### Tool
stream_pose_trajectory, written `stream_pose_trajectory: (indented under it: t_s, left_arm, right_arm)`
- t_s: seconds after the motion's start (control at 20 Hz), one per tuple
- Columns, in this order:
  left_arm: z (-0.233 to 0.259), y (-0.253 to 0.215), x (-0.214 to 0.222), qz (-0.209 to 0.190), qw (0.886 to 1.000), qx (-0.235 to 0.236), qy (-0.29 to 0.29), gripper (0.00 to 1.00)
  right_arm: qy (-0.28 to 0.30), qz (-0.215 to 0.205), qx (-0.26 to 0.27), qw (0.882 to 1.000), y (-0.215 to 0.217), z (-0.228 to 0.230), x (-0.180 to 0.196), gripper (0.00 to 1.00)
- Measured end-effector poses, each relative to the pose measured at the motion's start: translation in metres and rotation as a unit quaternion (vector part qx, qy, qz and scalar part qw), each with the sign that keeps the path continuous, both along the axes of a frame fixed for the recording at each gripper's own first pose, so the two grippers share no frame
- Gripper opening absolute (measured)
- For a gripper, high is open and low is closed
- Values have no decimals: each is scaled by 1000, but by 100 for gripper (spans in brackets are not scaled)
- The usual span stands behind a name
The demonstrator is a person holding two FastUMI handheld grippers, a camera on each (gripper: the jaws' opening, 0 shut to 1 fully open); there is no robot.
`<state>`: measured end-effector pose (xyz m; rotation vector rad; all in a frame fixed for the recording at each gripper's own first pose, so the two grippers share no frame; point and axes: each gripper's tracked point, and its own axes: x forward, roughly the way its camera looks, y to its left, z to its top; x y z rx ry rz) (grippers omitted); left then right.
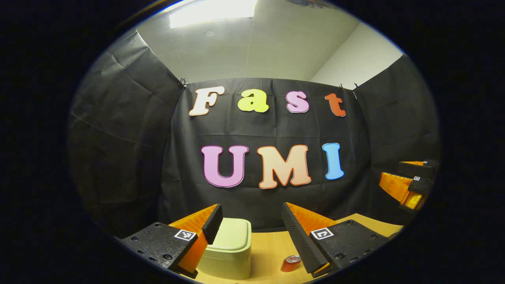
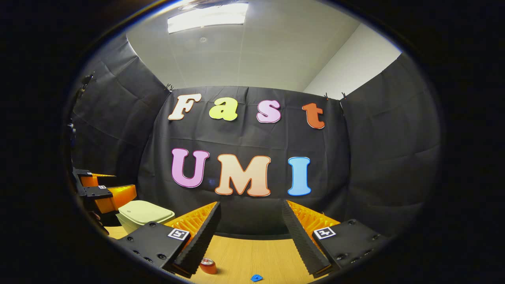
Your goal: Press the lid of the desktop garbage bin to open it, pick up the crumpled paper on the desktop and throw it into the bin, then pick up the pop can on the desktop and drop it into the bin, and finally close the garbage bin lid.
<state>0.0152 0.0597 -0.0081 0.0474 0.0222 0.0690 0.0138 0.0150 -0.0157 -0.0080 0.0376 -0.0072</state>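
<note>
Black cloth walled the light wooden desktop (image 2: 252,252). Both grippers, left (image 1: 252,215) and right (image 2: 251,213), hovered wide-jawed and empty. At seven o'clock stood the pale green lidded plastic bin (image 1: 229,248), lid down; the red pop can (image 1: 290,263) lay at six, the small blue crumpled paper (image 2: 256,278) nearby.

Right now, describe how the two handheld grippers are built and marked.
Both look alike. The left gripper has two long wedge-shaped fingers with ribbed inner faces, each mounted on a flat dark textured plate dotted with screw holes. Each plate carries a small square black-and-white tag. The right gripper has the same wedge fingers, plates and tags. No cables are visible.
</note>
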Motion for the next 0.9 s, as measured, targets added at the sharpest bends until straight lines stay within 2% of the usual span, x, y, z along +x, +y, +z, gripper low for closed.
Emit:
stream_pose_trajectory:
  t_s: [0.05,0.1,0.2,0.45,0.55,0.75,0.9]
  left_arm:
    - [-2,7,2,7,1000,4,3,86]
    - [-4,15,2,17,1000,12,6,85]
    - [-6,26,4,23,1000,19,9,74]
    - [-30,60,12,41,998,-2,38,35]
    - [-42,69,15,41,998,-15,54,28]
    - [-61,86,25,30,996,-16,81,0]
    - [-77,83,29,-9,995,-22,100,0]
  right_arm:
    - [1,1,-1,1000,1,-1,1,98]
    - [1,1,-1,1000,3,-2,2,98]
    - [4,3,-1,1000,10,-4,5,99]
    - [10,-3,-4,1000,20,-11,8,99]
    - [15,-8,-6,1000,24,-15,9,99]
    - [20,-20,-10,1000,37,-20,5,99]
    - [27,-30,-15,999,45,-26,-1,99]
